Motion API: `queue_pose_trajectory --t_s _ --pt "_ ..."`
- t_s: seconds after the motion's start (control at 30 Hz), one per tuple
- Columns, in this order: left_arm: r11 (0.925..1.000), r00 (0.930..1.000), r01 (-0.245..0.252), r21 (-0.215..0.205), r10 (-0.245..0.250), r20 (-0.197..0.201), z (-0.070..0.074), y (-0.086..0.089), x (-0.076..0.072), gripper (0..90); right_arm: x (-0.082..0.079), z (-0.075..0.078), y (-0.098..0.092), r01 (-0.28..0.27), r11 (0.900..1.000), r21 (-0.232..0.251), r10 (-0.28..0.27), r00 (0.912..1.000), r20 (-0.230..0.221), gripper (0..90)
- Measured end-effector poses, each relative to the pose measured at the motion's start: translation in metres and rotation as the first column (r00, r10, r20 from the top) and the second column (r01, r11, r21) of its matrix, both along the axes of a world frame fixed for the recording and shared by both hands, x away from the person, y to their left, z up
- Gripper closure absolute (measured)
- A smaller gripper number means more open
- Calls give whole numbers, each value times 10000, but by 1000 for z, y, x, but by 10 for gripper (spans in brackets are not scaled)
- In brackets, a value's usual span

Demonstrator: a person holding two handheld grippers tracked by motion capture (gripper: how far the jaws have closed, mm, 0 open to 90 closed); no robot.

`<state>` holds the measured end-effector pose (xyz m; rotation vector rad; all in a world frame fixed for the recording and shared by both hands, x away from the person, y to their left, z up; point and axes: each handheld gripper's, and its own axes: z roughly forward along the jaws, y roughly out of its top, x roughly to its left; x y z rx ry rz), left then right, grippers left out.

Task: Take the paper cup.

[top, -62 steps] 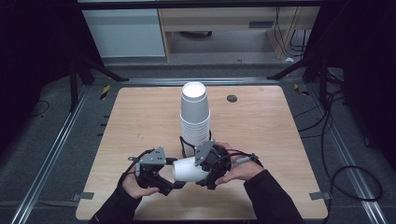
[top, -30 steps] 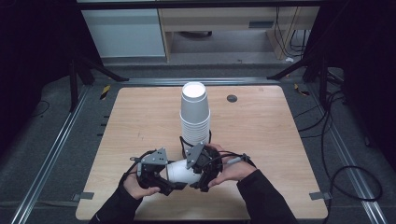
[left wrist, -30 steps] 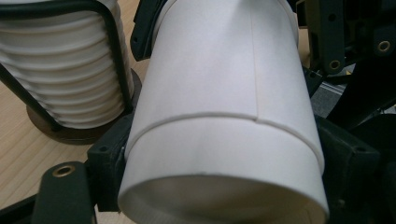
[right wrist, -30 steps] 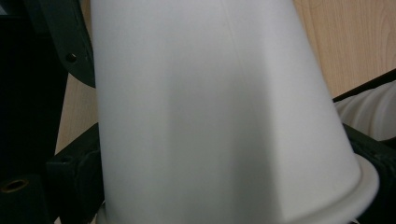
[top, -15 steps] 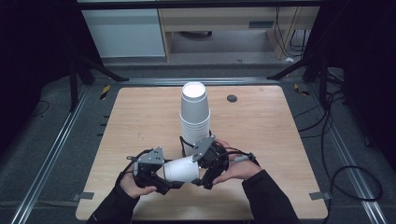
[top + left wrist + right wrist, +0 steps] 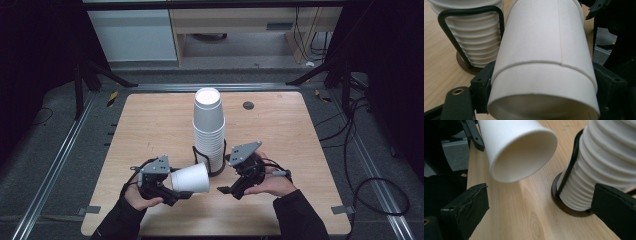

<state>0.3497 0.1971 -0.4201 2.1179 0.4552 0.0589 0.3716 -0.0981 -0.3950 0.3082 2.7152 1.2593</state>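
A white paper cup (image 6: 191, 179) lies on its side in my left gripper (image 6: 175, 186), whose jaws press on its two sides near the base. In the left gripper view the cup (image 6: 544, 62) fills the middle between the jaws. Its open mouth (image 6: 524, 157) faces my right gripper (image 6: 229, 178). That gripper's jaws have just been opening and stand wide with nothing between them, a short way right of the cup. A tall stack of white cups (image 6: 209, 127) stands upright in a black wire holder (image 6: 216, 161) just behind both grippers.
The wooden table (image 6: 150, 125) has bare board left and right of the stack. A small dark disc (image 6: 248, 105) lies near the far edge. Metal rails and cables run along the floor beside the table.
My right gripper has let go of the cup's mouth end, opened, and drawn away to the right. The left gripper still holds the cup in nearly the same place.
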Motion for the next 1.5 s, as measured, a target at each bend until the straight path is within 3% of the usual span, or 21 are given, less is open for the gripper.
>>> queue_pose_trajectory --t_s 0.4,0.5,0.87,1.33,1.5 --pt "9973 9992 -36 -738 65 393 1 -1 0 192 -8 -18 -24 535 9875 1482 -427 9962 -756 11" --pt "9964 9990 73 -849 -35 448 1 -3 -1 192 -9 -23 -23 606 9904 1240 -507 9954 -819 14" --pt "9921 9964 623 -1086 -556 637 0 -17 -4 192 -11 -32 -15 254 9869 1591 -77 9938 -1111 21" --pt "9857 9902 1341 -1026 -1292 529 -2 -37 -9 192 -12 -37 -2 -528 9809 1870 797 9871 -1392 38" --pt "9843 9880 1500 -929 -1459 500 -3 -40 -11 193 -15 -37 2 -870 9788 1852 1119 9854 -1284 61"
